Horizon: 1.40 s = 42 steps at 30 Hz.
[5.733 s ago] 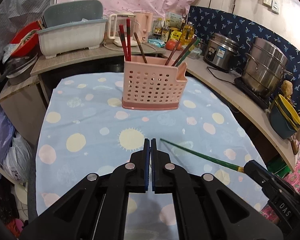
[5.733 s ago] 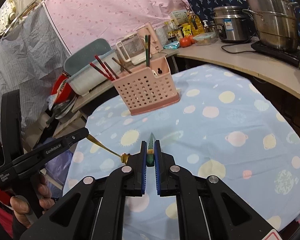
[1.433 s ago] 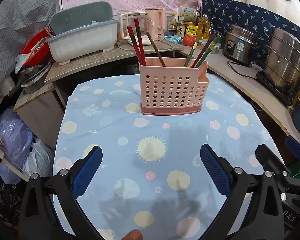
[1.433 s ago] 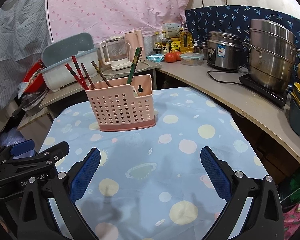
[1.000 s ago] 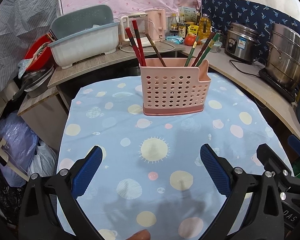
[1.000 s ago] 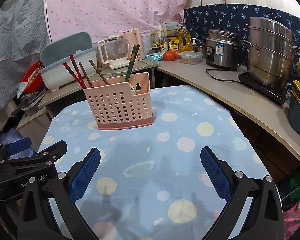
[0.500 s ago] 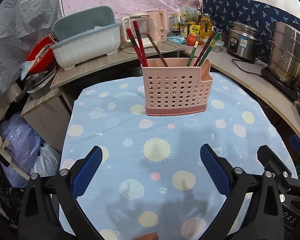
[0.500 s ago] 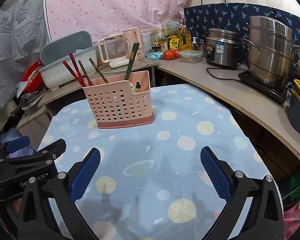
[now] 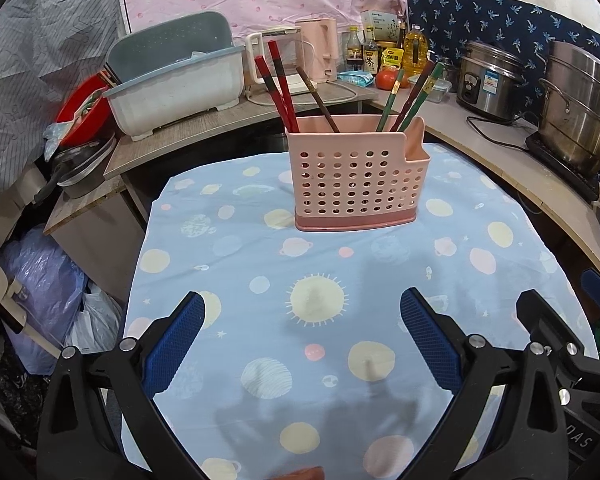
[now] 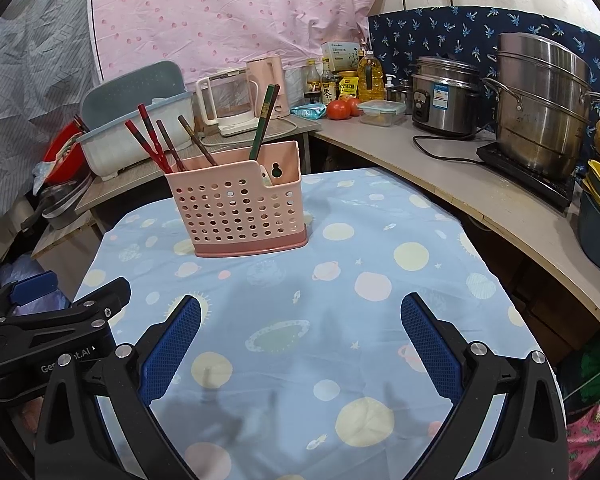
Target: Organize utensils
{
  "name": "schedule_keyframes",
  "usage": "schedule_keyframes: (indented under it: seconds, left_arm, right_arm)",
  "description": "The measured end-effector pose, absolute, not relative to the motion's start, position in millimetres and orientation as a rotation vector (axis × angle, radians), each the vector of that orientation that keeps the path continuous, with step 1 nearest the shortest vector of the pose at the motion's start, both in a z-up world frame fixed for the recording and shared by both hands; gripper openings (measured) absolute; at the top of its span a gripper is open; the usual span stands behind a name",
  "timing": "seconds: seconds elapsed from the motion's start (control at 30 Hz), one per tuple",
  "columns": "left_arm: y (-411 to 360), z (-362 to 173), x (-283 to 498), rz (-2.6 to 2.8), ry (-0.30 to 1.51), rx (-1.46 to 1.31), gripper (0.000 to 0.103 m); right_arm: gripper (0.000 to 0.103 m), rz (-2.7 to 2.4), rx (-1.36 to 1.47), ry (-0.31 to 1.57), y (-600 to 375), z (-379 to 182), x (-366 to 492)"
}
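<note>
Handling: chopsticks judged light, stiff and thin, likely slick under the pads; safest hold looks to be mid-shaft above the basket rim, pinched across the stick
Red chopsticks (image 9: 278, 84): pair leaning away to the left, standing in the left end of the pink basket (image 9: 356, 184), straight ahead of the left gripper (image 9: 300, 344)
Brown chopstick (image 9: 318, 98): tilted, in the same left part of the basket, just beside the red pair
Green chopsticks (image 9: 418, 96): leaning right in the right end of the basket, with one darker stick among them; compartment divider not visible, so the split inside is a guess
Basket: perforated plastic, upright on the blue tablecloth (image 9: 228, 248), probably light enough to tip or slide if a stick is dragged sideways
Cloth in front of grippers: no loose utensil visible, so the sorting looks finished or close to it
Left gripper: jaws spread wide, holding nothing, hovering over the near cloth
Right gripper (image 10: 300, 340): jaws also spread wide and empty, basket (image 10: 240, 208) ahead and slightly left of it
Dish tub (image 9: 176, 84): on the counter beyond and left of the basket, contents mostly hidden
Risk: soft cloth may wrinkle under the basket base
</note>
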State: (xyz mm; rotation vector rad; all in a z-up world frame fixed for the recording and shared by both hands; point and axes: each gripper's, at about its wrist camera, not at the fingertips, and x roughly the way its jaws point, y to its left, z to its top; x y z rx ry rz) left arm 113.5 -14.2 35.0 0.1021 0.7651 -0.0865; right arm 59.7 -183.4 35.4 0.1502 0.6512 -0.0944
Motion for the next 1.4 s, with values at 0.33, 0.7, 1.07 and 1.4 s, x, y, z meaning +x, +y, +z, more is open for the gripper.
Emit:
schedule_keyframes:
  seconds: [0.33, 0.7, 1.07, 1.4]
  left_arm:
    - [-16.1, 32.9, 114.6, -0.074, 0.769, 0.112, 0.094]
    - [-16.4, 33.0, 115.0, -0.074, 0.77, 0.114, 0.094]
    - [-13.2, 31.3, 115.2, -0.061, 0.771, 0.115, 0.094]
    - [-9.7, 26.7, 116.6, -0.053, 0.786, 0.124, 0.093]
  right_arm:
    - [0.097, -0.093, 0.15, 0.652, -183.3, 33.5, 60.7]
    - [0.097, -0.093, 0.151, 0.657, -182.7, 30.2, 62.3]
    - [0.097, -0.091, 0.15, 0.664, -182.2, 27.2, 64.7]
    - [0.097, -0.09, 0.141, 0.675, -178.8, 24.5, 66.5]
